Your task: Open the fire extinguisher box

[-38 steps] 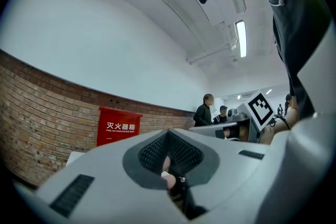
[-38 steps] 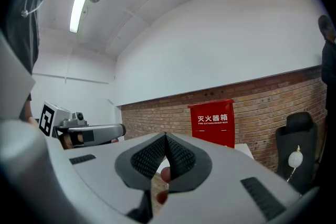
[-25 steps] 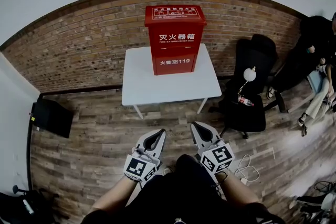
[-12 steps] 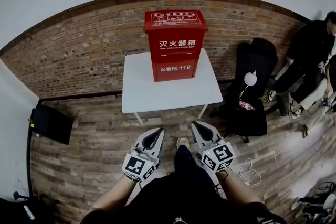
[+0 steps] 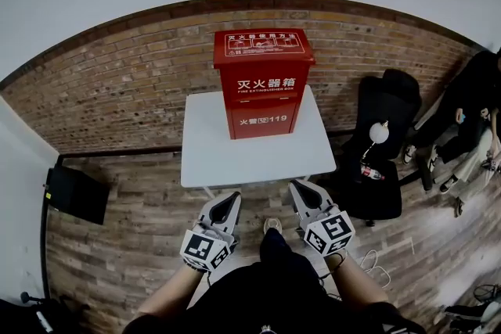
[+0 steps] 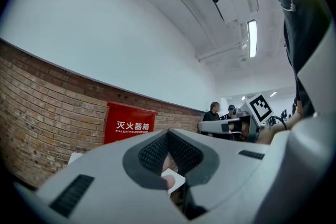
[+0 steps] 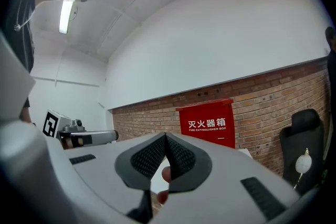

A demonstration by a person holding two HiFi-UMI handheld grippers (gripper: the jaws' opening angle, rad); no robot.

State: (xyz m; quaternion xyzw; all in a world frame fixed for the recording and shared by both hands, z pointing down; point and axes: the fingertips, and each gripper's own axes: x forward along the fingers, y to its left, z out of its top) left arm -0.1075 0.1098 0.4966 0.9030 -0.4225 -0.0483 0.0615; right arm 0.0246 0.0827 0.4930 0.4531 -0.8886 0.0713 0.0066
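A red fire extinguisher box (image 5: 262, 82) with white lettering stands upright on a small white table (image 5: 254, 146) against a brick wall, its lid down. It also shows in the left gripper view as the red box (image 6: 128, 123) and in the right gripper view as the red box (image 7: 207, 122). My left gripper (image 5: 230, 202) and right gripper (image 5: 300, 190) hang side by side over the floor, just short of the table's near edge, well short of the box. Both are shut with nothing between the jaws.
A black office chair (image 5: 376, 160) with a bottle and a white round thing stands right of the table. People sit at the far right (image 5: 470, 117). A black flat object (image 5: 74, 193) lies on the wooden floor at left. Cables (image 5: 376, 258) lie at right.
The table and box have drawn nearer and lower in the head view. Both grippers stay shut and side by side, now close to the table's near edge.
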